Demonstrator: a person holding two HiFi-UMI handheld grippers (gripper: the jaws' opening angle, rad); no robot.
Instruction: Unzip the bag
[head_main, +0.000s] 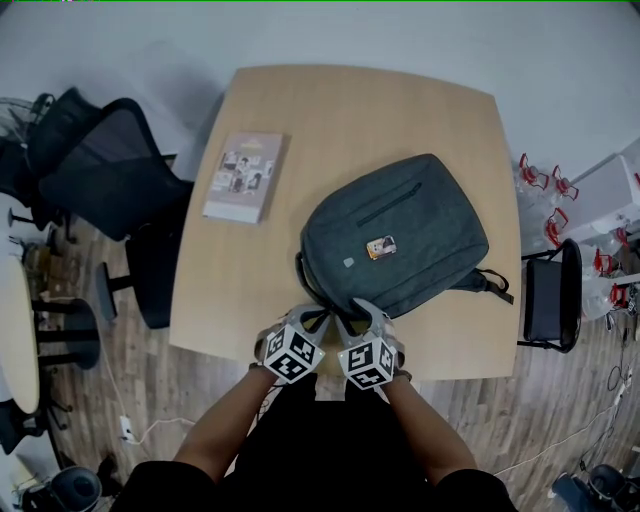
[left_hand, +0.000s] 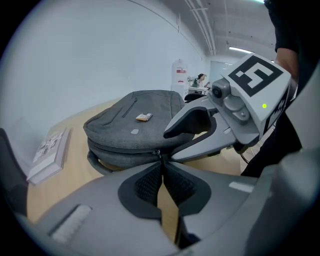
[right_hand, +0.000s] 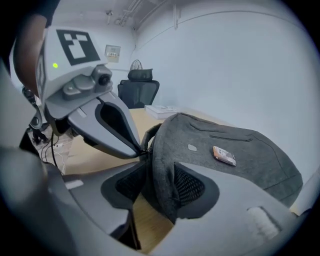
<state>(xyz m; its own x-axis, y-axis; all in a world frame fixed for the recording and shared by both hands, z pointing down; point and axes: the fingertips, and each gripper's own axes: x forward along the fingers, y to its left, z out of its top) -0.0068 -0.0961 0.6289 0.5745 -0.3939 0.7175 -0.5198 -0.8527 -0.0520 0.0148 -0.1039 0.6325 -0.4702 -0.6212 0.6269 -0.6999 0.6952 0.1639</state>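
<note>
1. The bag (head_main: 395, 235) lies flat on the table (head_main: 300, 120), zipper end near the person.
2. The left gripper (left_hand: 161, 165) pinches the zipper pull (left_hand: 159, 154), jaws together, seemingly ready to drag it.
3. The right gripper (right_hand: 156, 181), half closed, clamps a fold of the bag, likely to steady it.

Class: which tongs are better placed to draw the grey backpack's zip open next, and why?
Left, likely. The left tongs are shut on the dark zip pull; the right tongs clamp the grey fabric backpack, bracing it.
</note>
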